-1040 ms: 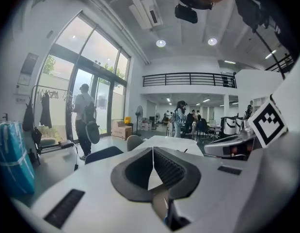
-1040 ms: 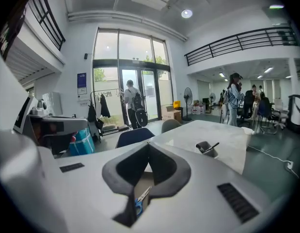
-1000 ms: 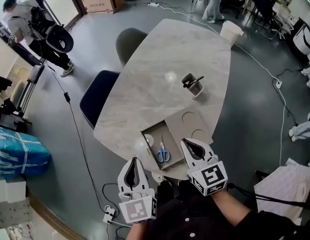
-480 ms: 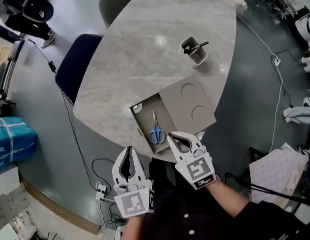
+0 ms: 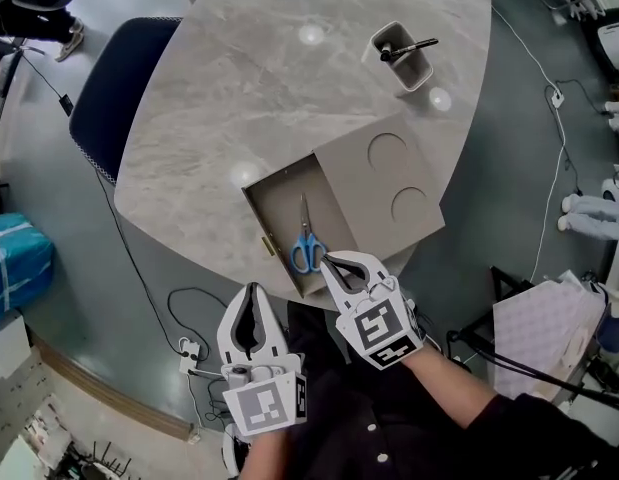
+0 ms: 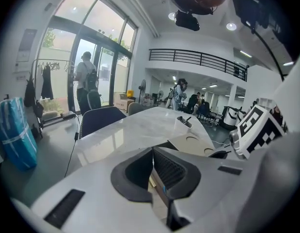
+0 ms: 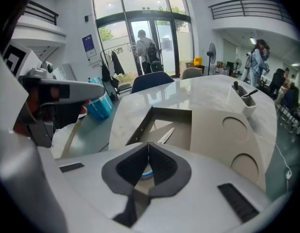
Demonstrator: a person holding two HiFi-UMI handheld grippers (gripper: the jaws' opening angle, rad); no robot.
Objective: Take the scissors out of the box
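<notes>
A glossy grey floor (image 5: 79,298) spreads under a rounded, pale grey marble-patterned table (image 5: 249,88). At far left a blue plastic-wrapped bundle (image 5: 9,268) lies on the floor, and a dark blue upholstered chair (image 5: 114,98) is tucked against the table's left edge. The white left gripper (image 5: 252,290) hangs off the table's near edge, over the floor, its jaws pressed together with nothing between them. To its right, at the table's near edge, sits a shallow tan cardboard box (image 5: 279,193), open. Blue-handled steel scissors (image 5: 306,243) lie flat inside it, blades pointing away from the person. The white right gripper (image 5: 329,260) has its tips just beside the scissor handles, jaws closed and empty. In the right gripper view the blue handles show just beyond the meeting tips. A flat tan cover with two round recesses (image 5: 389,183) adjoins the open part on the right. Farther back stands a grey square pen cup (image 5: 407,53) holding a black pen (image 5: 414,48). White quilted fabric (image 5: 539,333) lies on the floor at far right.
</notes>
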